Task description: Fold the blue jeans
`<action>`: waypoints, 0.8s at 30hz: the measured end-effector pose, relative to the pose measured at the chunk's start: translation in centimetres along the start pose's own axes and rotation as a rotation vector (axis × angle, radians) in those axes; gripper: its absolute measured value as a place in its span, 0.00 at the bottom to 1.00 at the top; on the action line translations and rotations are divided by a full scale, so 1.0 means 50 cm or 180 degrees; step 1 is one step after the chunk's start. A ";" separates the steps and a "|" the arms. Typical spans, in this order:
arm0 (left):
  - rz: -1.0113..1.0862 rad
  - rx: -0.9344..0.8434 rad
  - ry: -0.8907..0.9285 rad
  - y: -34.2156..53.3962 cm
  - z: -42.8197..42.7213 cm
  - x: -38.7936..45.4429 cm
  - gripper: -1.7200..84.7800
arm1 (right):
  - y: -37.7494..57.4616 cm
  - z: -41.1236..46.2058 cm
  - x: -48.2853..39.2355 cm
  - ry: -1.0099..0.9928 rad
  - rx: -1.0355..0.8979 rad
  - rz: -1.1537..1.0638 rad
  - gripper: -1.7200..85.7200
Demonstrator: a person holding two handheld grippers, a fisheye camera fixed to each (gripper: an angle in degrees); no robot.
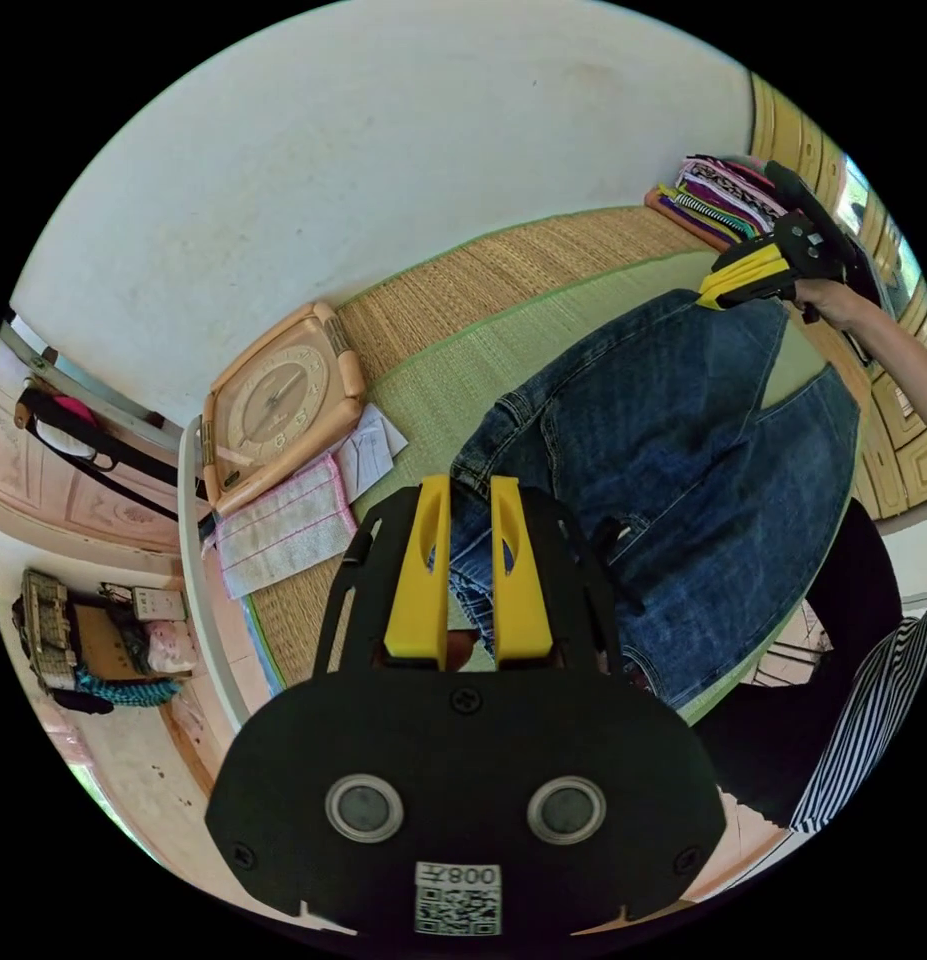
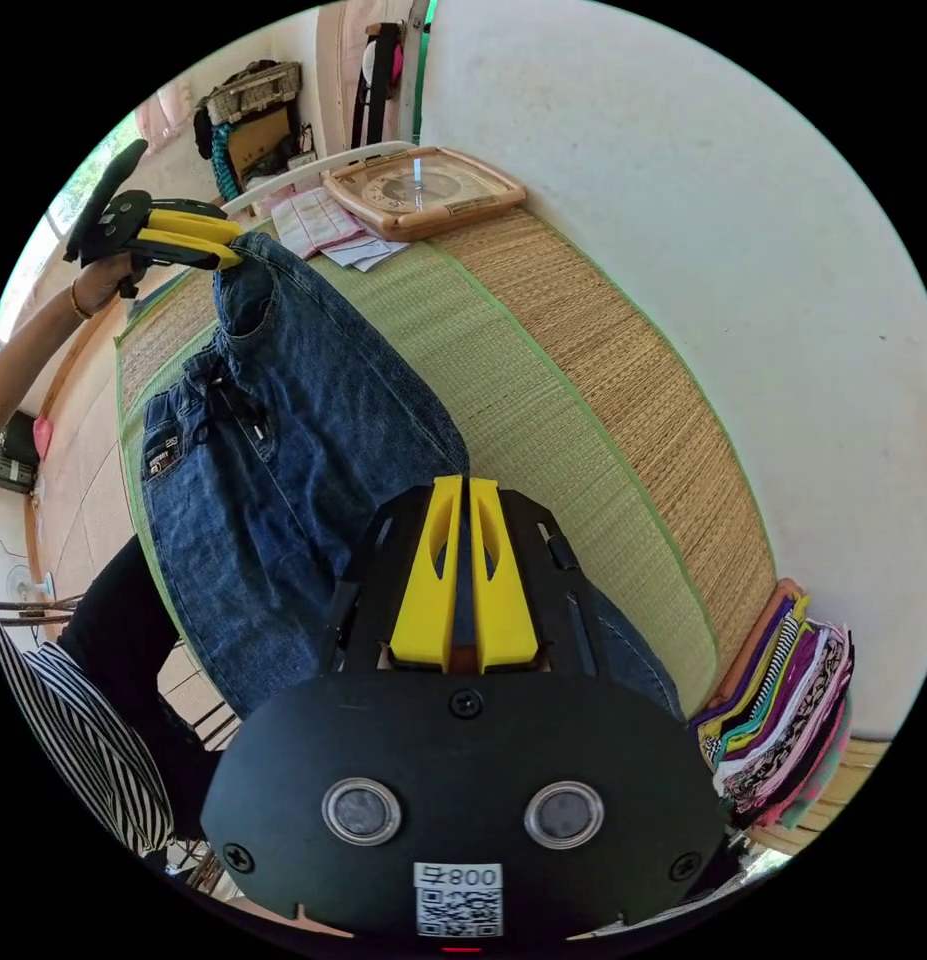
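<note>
Dark blue jeans (image 1: 673, 470) are seen on a mat (image 2: 583, 400) woven in green and straw-yellow bands. Yellow jaws on a black body are seen on the left gripper (image 1: 470, 490) and the right gripper (image 2: 461, 490). At 9 o'clock in the left gripper view, a peach and cream clock (image 1: 278, 400) is seen, and under it a cloth (image 1: 283, 525) with pink stripes. A black and white striped sleeve (image 2: 78, 720) is seen at 8 o'clock in the right gripper view, and a stack of clothes (image 2: 783, 700) in many colours at 4 o'clock.

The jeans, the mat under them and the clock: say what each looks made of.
Jeans: blue denim, matte, with stitched seams and faded patches. Mat: woven straw or reed, going by its fine ribbed weave, with green edging. Clock: casing looks like glossy peach plastic; the cover over its face, probably clear plastic or glass, reflects light.
</note>
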State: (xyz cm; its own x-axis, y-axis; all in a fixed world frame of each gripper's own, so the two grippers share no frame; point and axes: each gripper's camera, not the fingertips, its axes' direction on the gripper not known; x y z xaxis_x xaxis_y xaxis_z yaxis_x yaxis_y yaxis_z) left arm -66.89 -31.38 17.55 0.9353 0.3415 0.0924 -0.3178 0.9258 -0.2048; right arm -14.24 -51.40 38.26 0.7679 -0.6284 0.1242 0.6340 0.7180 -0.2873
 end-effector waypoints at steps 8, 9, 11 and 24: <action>0.0369 -0.0033 -0.0154 0.176 -0.123 0.154 0.09 | 0.121 -0.103 -0.217 0.0131 0.0029 -0.0183 0.02; 0.0402 -0.0054 -0.0176 0.188 -0.128 0.166 0.09 | 0.128 -0.106 -0.233 0.0133 0.0018 -0.0198 0.02; 0.0526 -0.0160 -0.0244 0.237 -0.138 0.212 0.09 | 0.156 -0.114 -0.296 0.0129 -0.0029 -0.0255 0.02; 0.0704 -0.0568 -0.0301 0.445 -0.141 0.354 0.08 | 0.266 -0.057 -0.582 -0.0042 -0.0384 -0.0504 0.02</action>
State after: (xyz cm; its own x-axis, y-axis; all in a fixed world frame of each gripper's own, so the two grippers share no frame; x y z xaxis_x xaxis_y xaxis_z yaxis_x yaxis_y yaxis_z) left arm -56.30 -5.86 7.75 0.8252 0.5530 0.1151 -0.4720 0.7870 -0.3973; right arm -28.38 -24.41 28.11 0.6611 -0.7261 0.1891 0.7321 0.5688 -0.3749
